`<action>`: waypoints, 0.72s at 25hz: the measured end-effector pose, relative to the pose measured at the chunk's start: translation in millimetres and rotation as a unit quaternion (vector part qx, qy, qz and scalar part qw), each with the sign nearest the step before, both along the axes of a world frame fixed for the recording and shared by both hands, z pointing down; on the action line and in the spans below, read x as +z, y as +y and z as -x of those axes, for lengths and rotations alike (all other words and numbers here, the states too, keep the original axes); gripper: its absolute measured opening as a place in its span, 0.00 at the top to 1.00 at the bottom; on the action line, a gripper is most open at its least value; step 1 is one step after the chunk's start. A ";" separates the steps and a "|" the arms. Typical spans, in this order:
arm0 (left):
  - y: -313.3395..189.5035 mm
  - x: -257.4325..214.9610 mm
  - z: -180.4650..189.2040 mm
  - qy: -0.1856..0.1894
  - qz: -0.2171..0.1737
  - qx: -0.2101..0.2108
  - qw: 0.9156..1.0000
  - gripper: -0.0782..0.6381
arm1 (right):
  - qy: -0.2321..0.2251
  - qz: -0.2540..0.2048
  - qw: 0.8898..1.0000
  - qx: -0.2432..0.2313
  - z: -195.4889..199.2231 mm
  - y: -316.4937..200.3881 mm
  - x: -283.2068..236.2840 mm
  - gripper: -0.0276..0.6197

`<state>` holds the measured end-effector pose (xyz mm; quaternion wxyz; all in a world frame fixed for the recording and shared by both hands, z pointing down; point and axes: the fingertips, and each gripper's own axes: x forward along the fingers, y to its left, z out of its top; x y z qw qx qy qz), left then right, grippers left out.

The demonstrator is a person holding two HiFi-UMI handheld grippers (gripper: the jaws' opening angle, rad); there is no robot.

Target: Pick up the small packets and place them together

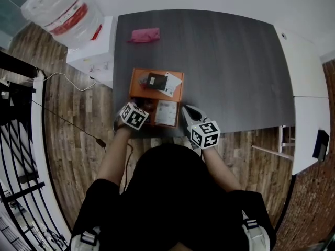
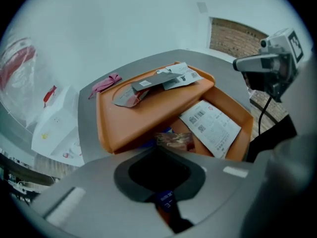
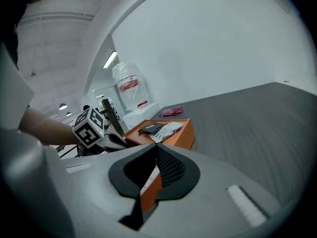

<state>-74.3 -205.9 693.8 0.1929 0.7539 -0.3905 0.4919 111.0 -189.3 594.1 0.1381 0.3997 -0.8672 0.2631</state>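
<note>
While the small packet (image 2: 173,141) sits low in the near half of the orange box (image 1: 138,88), at its left corner, my left gripper (image 2: 167,151) is pressed together on it. Its crinkled end pokes out past the tips, and a blue printed strip shows between the jaws. My right gripper (image 3: 154,158) is pinching the box's near right wall, which I judge keeps the box from sliding.

I read this as the grasp step of one pick, with the packet not yet lifted. Next I would raise it straight up, clear of the wall, and carry it to the dark packet (image 1: 155,80) lying on the raised far half, so the two end up together.

A white leaflet (image 1: 166,113) lies just beside the grasp in the same near half and may drag along. A white slip (image 1: 171,83) touches the dark packet and crowds the landing spot. The raised half's edge hangs close over the left gripper, so a tilted lift could catch it.

Box and grippers are at the table's (image 1: 235,72) near edge, toward its left. A pink item (image 1: 145,34) lies well apart by the far left corner. A water bottle (image 1: 63,12) stands off the table.
</note>
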 end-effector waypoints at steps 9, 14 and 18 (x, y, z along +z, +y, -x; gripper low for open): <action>10.0 -36.8 -15.9 0.045 -0.037 0.071 0.996 0.89 | 0.000 -0.006 1.000 -0.008 6.5 -2.7 -2.5 0.95; 10.0 -75.2 -27.2 0.123 -0.050 0.065 0.989 0.89 | 0.000 -0.012 1.000 -0.016 12.7 -4.1 -7.0 0.95; 12.0 -102.1 -36.1 0.191 -0.059 0.074 0.977 0.89 | 0.002 -0.020 1.000 -0.024 19.1 -7.0 -11.7 0.95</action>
